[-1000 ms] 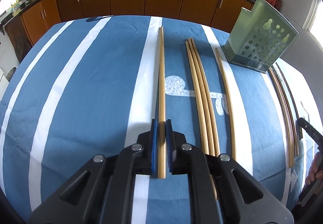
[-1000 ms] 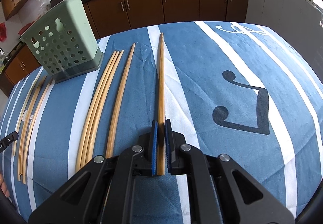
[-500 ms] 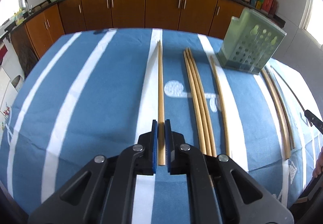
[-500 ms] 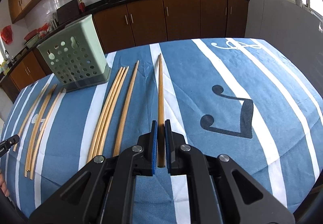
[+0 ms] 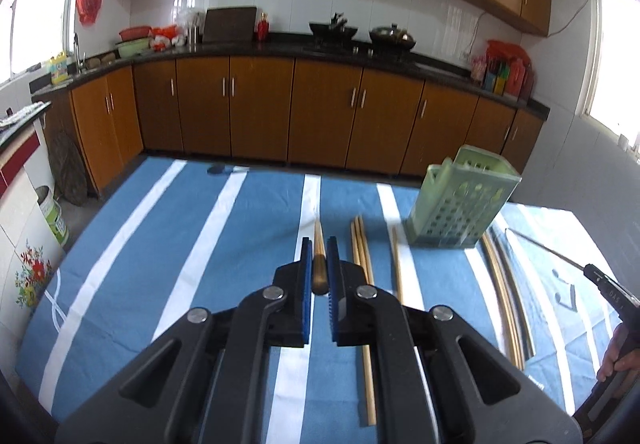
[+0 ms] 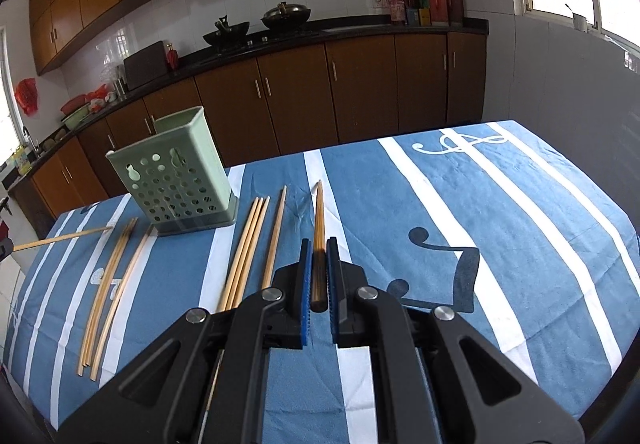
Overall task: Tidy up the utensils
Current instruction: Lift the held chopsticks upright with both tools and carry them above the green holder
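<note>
My left gripper [image 5: 319, 248] is shut on a wooden chopstick [image 5: 319, 264] and holds it raised above the blue striped tablecloth [image 5: 160, 252], pointing forward. My right gripper [image 6: 319, 250] is shut on another wooden chopstick [image 6: 319, 228], also lifted off the cloth. A green perforated utensil holder [image 5: 460, 204] stands at the right in the left wrist view, and at the left in the right wrist view [image 6: 176, 180]. Several more chopsticks [image 6: 248, 244] lie on the cloth beside it.
More chopsticks [image 6: 108, 284] lie left of the holder near the table's edge. The other gripper holding its chopstick shows at the right edge of the left wrist view [image 5: 608, 284]. Brown kitchen cabinets [image 5: 320, 112] stand beyond the table.
Both grippers have lifted and tilted up with their chopsticks, which were lying flat on the cloth. The cameras now look across the table toward the kitchen cabinets.
</note>
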Demonstrator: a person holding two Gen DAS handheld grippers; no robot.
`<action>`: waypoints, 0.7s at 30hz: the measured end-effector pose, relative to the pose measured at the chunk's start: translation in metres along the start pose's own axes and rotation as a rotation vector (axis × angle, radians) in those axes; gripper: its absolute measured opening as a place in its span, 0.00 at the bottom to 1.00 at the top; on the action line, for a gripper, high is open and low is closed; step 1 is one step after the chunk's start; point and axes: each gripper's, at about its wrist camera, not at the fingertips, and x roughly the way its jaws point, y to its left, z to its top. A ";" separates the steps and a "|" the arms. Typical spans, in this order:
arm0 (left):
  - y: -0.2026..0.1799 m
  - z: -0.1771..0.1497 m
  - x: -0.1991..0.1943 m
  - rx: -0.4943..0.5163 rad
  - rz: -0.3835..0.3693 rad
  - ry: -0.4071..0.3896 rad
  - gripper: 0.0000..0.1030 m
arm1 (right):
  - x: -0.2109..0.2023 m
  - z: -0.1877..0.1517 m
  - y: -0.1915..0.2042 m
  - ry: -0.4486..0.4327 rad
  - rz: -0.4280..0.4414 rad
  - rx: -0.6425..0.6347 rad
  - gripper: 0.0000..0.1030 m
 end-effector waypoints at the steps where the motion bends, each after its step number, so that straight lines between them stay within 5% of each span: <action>1: 0.000 0.002 -0.003 -0.002 0.000 -0.012 0.08 | -0.002 0.002 0.000 -0.011 0.002 0.001 0.08; 21: -0.010 0.057 -0.026 0.008 -0.009 -0.159 0.08 | -0.028 0.057 0.008 -0.194 0.034 0.003 0.08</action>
